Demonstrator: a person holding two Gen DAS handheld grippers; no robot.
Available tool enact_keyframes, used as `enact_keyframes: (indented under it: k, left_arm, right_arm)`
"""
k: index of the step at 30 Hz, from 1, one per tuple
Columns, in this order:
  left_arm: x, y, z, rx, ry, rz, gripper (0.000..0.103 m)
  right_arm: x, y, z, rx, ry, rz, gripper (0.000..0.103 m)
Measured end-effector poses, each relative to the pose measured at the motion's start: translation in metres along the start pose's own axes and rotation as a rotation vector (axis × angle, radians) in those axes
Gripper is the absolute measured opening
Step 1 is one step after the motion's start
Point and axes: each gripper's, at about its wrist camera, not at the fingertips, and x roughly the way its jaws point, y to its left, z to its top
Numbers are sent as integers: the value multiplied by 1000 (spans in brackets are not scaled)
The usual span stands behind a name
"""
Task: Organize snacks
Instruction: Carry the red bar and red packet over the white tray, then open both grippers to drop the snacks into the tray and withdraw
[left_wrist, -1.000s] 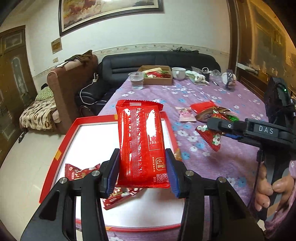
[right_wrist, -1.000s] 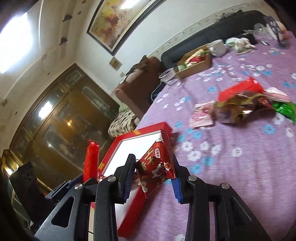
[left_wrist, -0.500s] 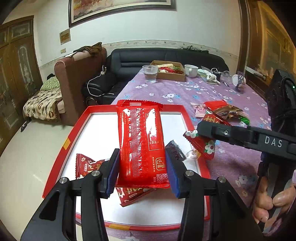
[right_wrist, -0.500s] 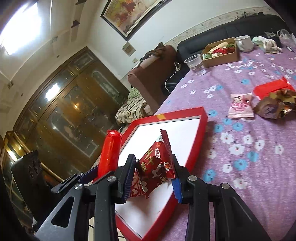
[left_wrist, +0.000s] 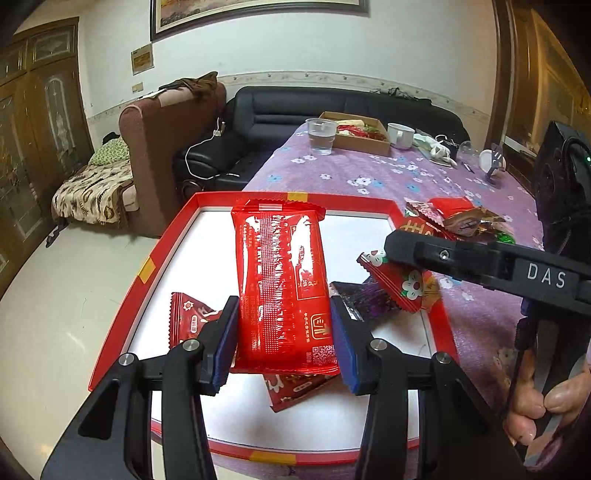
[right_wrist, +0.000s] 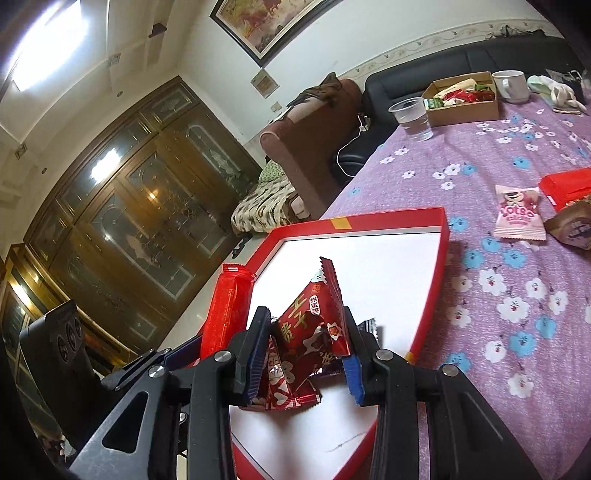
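Two hand-held grippers work over a red-rimmed tray (left_wrist: 168, 242) with a white floor, which lies on a worktop (left_wrist: 388, 181) covered in purple flowered cloth. Lower centre of the left wrist view: the left hand-held gripper (left_wrist: 282, 328) is closed on a long red snack packet (left_wrist: 282, 288), its blue pads pressed against both long edges, the packet standing upright above the tray. Right of centre in the same view: the right hand-held gripper (left_wrist: 397, 254) reaches in from the right edge and clamps a small red packet with white flowers (left_wrist: 400, 282) over the tray's right side. Lower centre of the right wrist view: that same packet (right_wrist: 314, 325) sits pinched between the blue-padded fingers, above the tray floor.

On the tray floor lie a red packet (left_wrist: 188, 314) at lower left, partly behind the left finger, another red packet (left_wrist: 295, 387) beneath the long packet, and a dark purple packet (left_wrist: 364, 299) just beside the right finger. Loose snacks (left_wrist: 458, 218) lie in a pile on the cloth beside the tray's far right corner; a pink packet (right_wrist: 519, 218) rests on the cloth near them. Upper centre of the left wrist view: a clear plastic cup (left_wrist: 322, 136), a cardboard box (left_wrist: 360, 133) of snacks and a white mug (left_wrist: 400, 136) stand at the worktop's far end, before a black sofa (left_wrist: 295, 110).
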Motion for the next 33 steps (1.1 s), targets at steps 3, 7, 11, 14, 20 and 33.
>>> enact_keyframes:
  k: [3, 7, 11, 14, 20, 33]
  left_arm:
    - [4, 3, -1, 0, 10, 8, 45]
    - [9, 6, -2, -7, 24, 16, 46]
    - [11, 8, 0, -5, 19, 41, 46]
    - [12, 10, 1, -13, 23, 39, 47]
    - [15, 6, 1, -5, 34, 32, 47]
    - [20, -21, 8, 47, 46, 24, 55]
  right_arm:
    - [5, 2, 1, -4, 6, -1, 37]
    - [13, 1, 4, -2, 17, -4, 38]
    - [18, -1, 8, 15, 22, 1, 40]
    - [16, -7, 11, 43, 11, 10, 42]
    - [-1, -29, 19, 89, -40, -9, 47]
    - [-106, -131, 26, 267, -228, -122, 52]
